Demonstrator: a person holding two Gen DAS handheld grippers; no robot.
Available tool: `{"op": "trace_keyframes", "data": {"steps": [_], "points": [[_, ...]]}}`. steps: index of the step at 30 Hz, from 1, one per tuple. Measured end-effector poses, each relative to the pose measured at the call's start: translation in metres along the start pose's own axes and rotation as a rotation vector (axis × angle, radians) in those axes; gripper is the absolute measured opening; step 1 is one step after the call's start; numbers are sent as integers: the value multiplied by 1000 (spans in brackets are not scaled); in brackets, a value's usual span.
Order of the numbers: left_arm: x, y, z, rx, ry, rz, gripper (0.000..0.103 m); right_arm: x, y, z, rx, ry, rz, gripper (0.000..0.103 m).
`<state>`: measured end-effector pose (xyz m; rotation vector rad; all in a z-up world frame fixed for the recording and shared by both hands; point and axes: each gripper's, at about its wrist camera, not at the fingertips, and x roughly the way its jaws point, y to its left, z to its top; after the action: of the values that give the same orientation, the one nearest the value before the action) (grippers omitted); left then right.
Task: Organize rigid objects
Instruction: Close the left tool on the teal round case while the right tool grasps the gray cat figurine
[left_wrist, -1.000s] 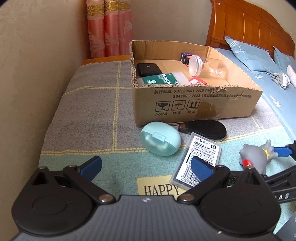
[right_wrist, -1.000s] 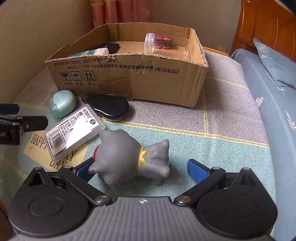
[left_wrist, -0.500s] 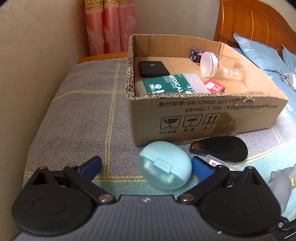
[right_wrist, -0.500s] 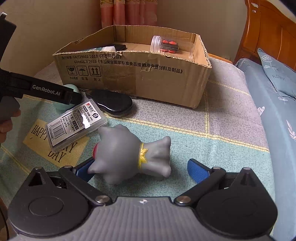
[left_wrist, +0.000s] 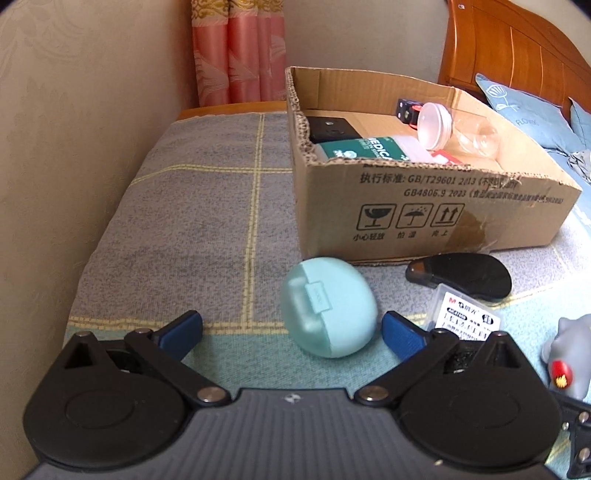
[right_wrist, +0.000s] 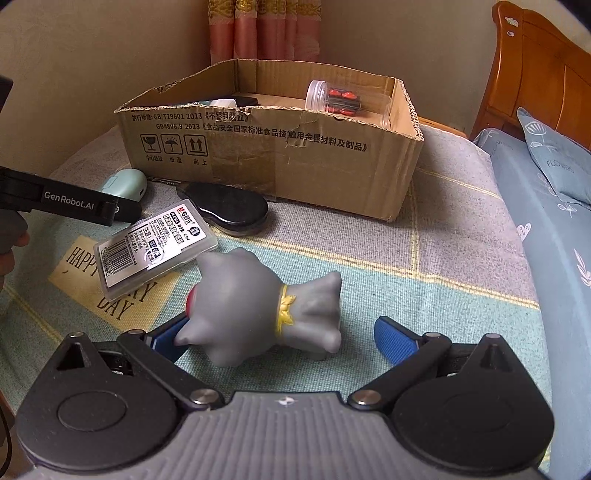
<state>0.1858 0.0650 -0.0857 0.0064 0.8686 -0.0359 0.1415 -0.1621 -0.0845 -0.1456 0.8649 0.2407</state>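
Item: mint oval case (left_wrist: 328, 306), lower centre of the left wrist frame, lay on the bedspread (left_wrist: 207, 206) before the cardboard box (left_wrist: 424, 206), between the spread fingers of the left gripper (left_wrist: 291, 328). Grey toy figure (right_wrist: 266, 310), lower centre of the right wrist frame, lay within the right gripper (right_wrist: 280, 336), likewise spread. Advised: centre each claw on its item's widest part before squeezing, since the rounded case looked liable to slip.

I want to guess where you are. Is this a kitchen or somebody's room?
Most likely a bedroom. There is a wooden headboard with a blue pillow below it, pink curtains in the corner, and the cardboard box sits on a blanket.
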Motion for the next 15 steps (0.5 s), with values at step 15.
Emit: {"op": "trace_keyframes", "data": {"steps": [15], "points": [[0,-17,7,9,-16,-18,78,-11,11,11,40,21,46,99]]}}
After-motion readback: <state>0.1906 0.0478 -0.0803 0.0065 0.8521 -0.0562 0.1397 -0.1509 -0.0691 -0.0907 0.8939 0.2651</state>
